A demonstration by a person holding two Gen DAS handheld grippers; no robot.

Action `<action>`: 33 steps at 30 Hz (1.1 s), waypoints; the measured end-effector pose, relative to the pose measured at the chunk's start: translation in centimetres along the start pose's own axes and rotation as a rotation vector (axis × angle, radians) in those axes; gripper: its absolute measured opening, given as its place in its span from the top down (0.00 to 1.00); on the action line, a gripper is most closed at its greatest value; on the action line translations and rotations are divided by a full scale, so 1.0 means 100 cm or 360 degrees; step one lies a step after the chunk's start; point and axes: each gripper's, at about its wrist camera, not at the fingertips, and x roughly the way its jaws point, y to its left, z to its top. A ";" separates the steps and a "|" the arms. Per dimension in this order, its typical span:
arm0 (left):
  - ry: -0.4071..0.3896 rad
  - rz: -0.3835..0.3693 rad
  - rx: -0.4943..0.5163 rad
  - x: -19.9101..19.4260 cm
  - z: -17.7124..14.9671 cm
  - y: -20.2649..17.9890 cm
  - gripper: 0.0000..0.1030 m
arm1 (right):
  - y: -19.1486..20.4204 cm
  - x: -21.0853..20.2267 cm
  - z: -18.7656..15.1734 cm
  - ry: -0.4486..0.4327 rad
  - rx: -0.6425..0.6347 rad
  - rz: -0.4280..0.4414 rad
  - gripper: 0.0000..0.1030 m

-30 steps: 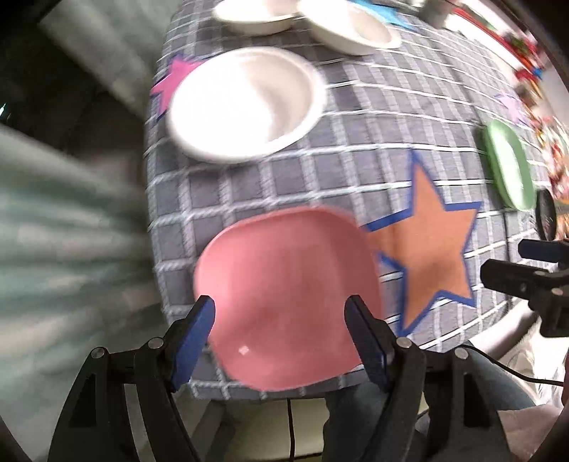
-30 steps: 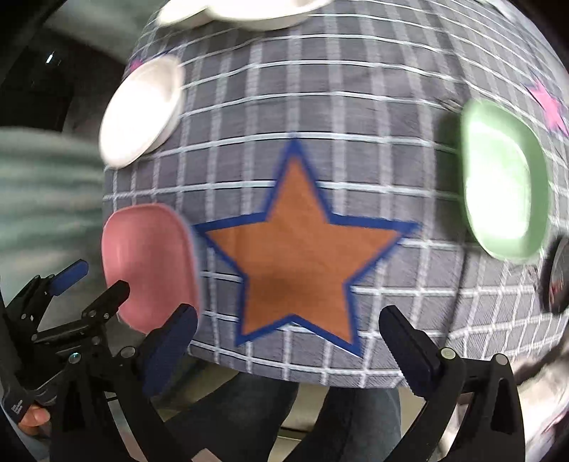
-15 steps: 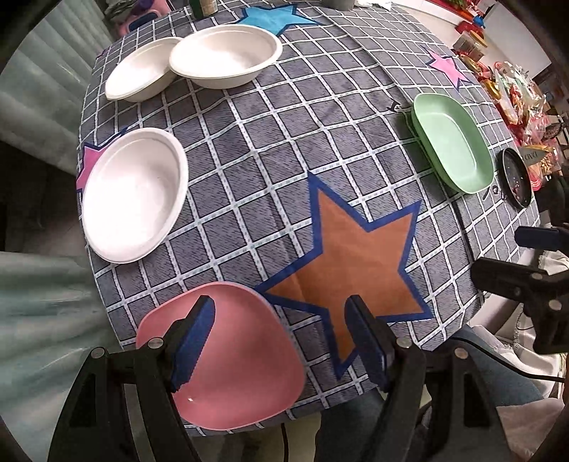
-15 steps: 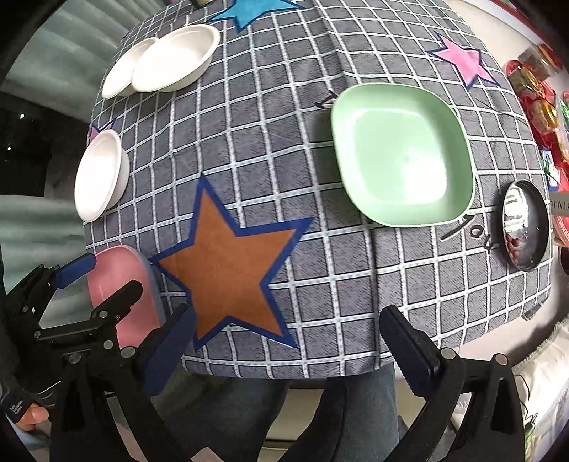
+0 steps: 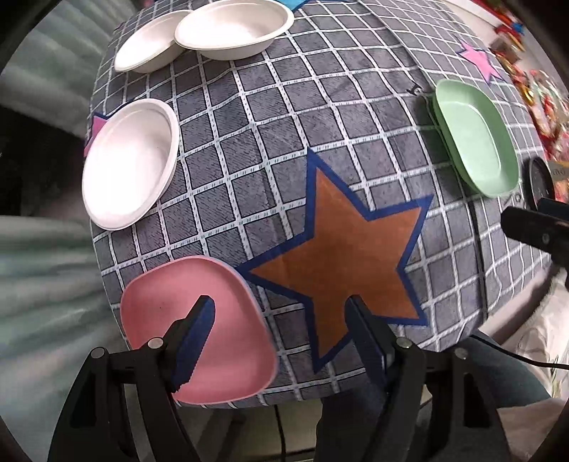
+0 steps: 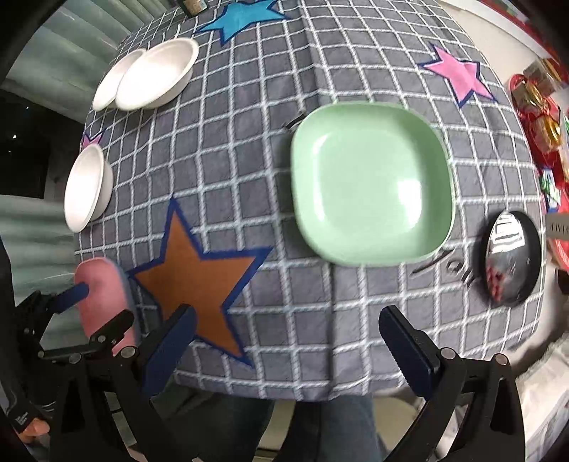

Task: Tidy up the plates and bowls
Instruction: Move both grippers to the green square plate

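A pink square plate (image 5: 199,330) (image 6: 103,302) lies at the table's near left corner, partly over the edge. My left gripper (image 5: 281,320) hangs open above the table's near edge, one finger over the pink plate, holding nothing. A green square plate (image 6: 370,184) (image 5: 473,135) lies right of the brown star (image 5: 341,248). My right gripper (image 6: 288,330) is open and empty over the near edge, below the green plate. A white bowl (image 5: 131,163) (image 6: 87,186) sits at the left edge. Two overlapping white bowls (image 5: 234,28) (image 6: 156,74) sit at the far left.
The table (image 5: 284,117) has a grey checked cloth with star patches. A dark round dish (image 6: 512,259) with small red bits sits near the right edge. Red and gold clutter (image 6: 540,117) lies at the far right. A person's legs (image 6: 320,426) are below the near edge.
Both views have shifted right along the table: the pink plate has slid from between my left fingers to the lower left, and the green plate has come toward the middle of the right wrist view.
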 end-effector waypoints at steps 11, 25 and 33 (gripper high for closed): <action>0.0054 -0.0022 -0.0237 -0.008 0.042 -0.072 0.24 | -0.080 0.009 0.051 0.0048 -0.0093 -0.0020 0.00; 0.0237 0.0113 -0.0574 0.012 -0.005 -0.039 0.23 | -0.063 0.068 0.091 0.0172 -0.0325 0.0084 0.00; 0.0200 0.0132 -0.0594 0.015 0.007 -0.041 0.23 | -0.058 0.076 0.078 0.0207 -0.0428 0.0119 0.00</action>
